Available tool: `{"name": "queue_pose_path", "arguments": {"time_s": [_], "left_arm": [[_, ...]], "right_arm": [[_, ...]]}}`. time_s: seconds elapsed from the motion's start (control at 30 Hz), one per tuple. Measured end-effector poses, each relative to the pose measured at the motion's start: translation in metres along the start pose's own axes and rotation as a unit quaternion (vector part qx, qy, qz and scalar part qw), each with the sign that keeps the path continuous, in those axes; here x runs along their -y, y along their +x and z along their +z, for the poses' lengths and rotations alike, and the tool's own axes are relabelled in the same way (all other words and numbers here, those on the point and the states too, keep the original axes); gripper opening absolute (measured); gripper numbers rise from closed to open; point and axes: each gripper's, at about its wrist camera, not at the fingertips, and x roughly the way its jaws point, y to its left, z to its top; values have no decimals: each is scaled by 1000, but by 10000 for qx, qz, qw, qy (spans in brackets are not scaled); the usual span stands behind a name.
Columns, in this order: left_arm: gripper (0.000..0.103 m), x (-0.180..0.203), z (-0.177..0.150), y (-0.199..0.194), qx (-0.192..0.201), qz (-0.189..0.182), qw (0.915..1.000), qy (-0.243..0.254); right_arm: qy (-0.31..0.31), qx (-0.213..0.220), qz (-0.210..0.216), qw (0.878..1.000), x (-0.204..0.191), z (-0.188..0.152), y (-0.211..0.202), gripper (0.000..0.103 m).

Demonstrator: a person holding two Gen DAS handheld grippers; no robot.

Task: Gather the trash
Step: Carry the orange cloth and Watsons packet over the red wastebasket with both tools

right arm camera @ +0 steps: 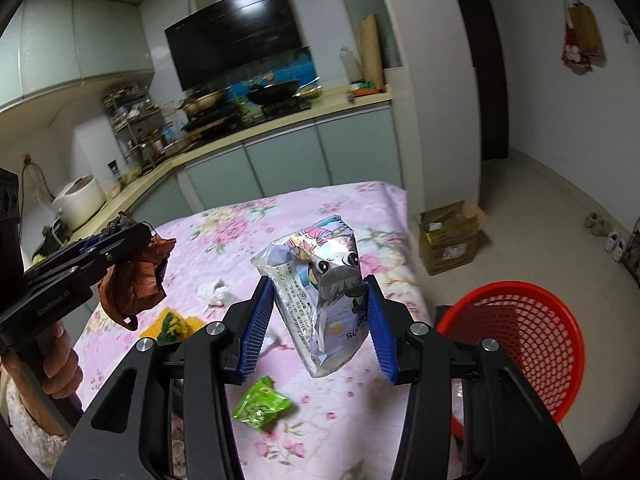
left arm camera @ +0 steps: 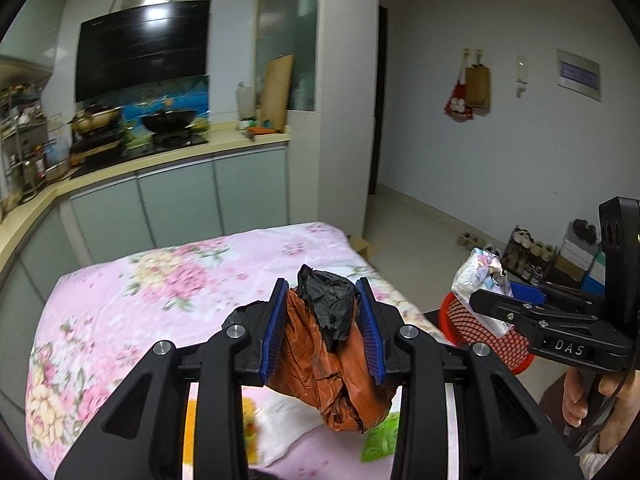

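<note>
1. Left gripper: blue pads clamped on a crumpled orange-brown wrapper with a scrap of black film bunched on top; the bundle is held clear above the table.
2. Right gripper: pads closed on a silver cartoon-printed snack pouch, long axis roughly upright, leaning slightly, its top above the fingertips.
3. Red mesh basket: stands at the table's right edge, just beside the right gripper; in the left wrist view it lies beyond that gripper. The right hand is judged the nearer, so its pouch should drop first.
4. Flowered tablecloth: below both grippers, it carries uncollected litter: a green packet, a yellow-green wrapper and a white crumpled tissue.
5. Judgement: both loads must travel rightward to the basket; the left crosses the greater span.
</note>
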Motion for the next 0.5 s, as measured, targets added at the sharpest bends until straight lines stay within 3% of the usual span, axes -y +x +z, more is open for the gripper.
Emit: {"name": "queue_pose_path", "arguments": {"time_s": [0.27, 0.5], "left_arm": [[33, 46, 18, 25, -44, -564, 9978, 348], [33, 93, 29, 48, -161, -1131, 9906, 752]], "right_arm": [[291, 249, -406, 9984, 32, 0, -28, 45], [580, 349, -852, 9941, 62, -3, -44, 45]]}}
